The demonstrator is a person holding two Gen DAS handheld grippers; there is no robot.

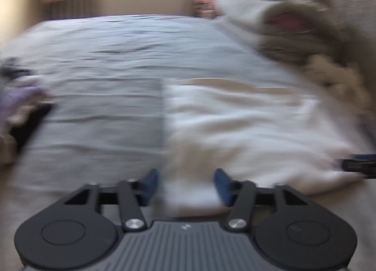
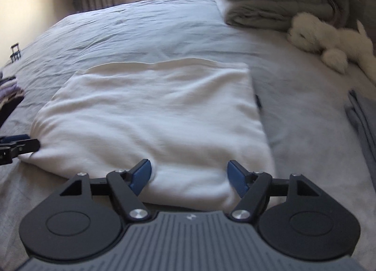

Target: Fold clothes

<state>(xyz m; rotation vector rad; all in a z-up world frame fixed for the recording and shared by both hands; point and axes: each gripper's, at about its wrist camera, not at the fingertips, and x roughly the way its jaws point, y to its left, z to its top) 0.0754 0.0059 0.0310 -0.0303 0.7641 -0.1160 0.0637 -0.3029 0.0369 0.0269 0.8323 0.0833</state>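
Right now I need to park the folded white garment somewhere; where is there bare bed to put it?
Bare sheet stretches beyond the white garment toward the window, and a narrower strip runs between it and the grey clothes. Crowded: folded blankets and plush toy far right, clothes pile at left.

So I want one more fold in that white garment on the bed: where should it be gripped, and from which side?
Probably the near edge of the white garment, from the near side. It lies flat, roughly squared, on the grey bedsheet, with that edge already between the open fingers of the right gripper and the left gripper; pinching both ends should let it lift evenly.
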